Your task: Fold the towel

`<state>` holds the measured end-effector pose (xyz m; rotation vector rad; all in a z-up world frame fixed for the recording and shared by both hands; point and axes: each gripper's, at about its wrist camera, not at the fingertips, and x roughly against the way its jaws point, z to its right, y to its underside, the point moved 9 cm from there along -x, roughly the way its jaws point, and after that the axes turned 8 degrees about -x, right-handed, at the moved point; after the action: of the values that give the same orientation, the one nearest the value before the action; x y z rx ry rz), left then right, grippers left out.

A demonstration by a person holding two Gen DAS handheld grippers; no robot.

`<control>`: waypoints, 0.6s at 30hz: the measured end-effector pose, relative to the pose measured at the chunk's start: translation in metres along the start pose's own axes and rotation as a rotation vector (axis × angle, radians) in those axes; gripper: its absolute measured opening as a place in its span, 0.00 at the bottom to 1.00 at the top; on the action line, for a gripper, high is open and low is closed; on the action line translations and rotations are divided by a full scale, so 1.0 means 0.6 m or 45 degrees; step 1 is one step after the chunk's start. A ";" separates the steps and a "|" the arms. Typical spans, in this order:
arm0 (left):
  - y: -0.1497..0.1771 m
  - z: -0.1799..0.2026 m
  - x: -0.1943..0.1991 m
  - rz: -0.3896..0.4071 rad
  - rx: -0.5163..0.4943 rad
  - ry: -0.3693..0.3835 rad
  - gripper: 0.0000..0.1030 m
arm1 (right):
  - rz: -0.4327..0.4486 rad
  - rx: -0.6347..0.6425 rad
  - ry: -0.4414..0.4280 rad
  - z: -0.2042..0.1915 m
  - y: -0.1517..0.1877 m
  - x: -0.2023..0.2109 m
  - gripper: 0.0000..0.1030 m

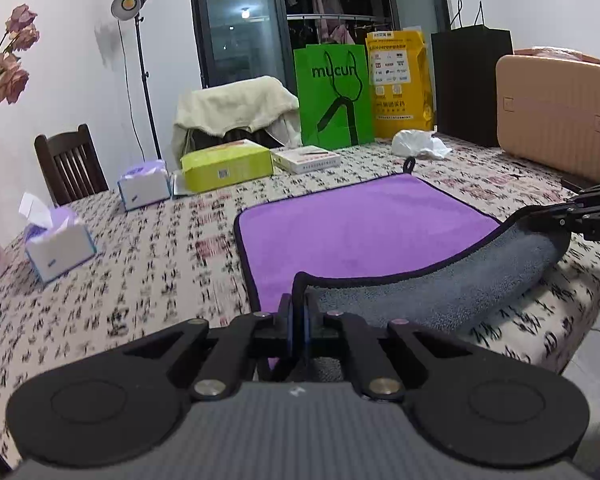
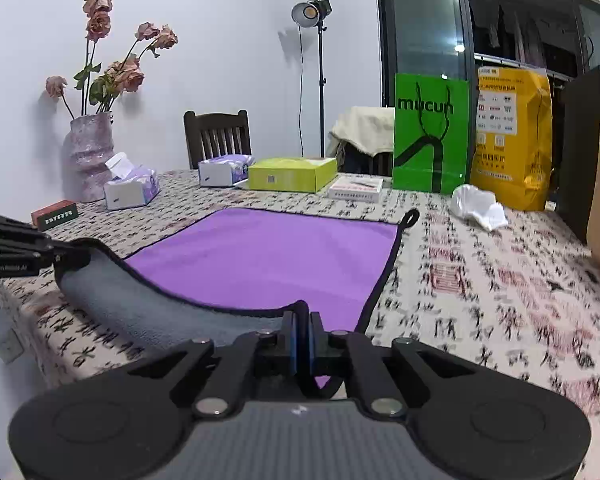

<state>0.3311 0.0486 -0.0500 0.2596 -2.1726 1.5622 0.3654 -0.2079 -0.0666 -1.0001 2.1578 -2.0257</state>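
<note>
L gripper (image 1: 299, 312) & R gripper (image 2: 304, 332) each clamped on a near corner of towel (image 1: 352, 224), near hem lifted off table (image 1: 148, 264), rest lies flat straight ahead, so fold probably goes fwd toward far edge.

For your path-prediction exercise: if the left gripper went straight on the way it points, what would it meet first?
The left gripper, shut on the towel, would probably sweep over its purple face, then perhaps reach the white box; depth is unclear.
</note>
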 end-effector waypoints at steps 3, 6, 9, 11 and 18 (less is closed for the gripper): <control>-0.010 -0.006 -0.011 -0.002 0.003 0.005 0.05 | 0.013 0.023 -0.001 0.003 -0.016 -0.008 0.05; -0.022 -0.015 -0.023 -0.001 0.016 0.011 0.05 | 0.018 0.038 -0.006 0.006 -0.029 -0.016 0.05; -0.040 -0.028 -0.036 0.003 0.037 0.020 0.06 | 0.015 0.046 -0.010 0.010 -0.044 -0.027 0.05; -0.051 -0.034 -0.046 0.005 0.049 0.027 0.05 | 0.009 0.034 -0.014 0.015 -0.054 -0.036 0.05; -0.073 -0.052 -0.085 -0.015 0.066 0.052 0.05 | -0.008 0.038 -0.019 0.032 -0.085 -0.068 0.05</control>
<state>0.4014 0.0571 -0.0283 0.2538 -2.0985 1.6051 0.4277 -0.2041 -0.0399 -1.0170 2.1128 -2.0401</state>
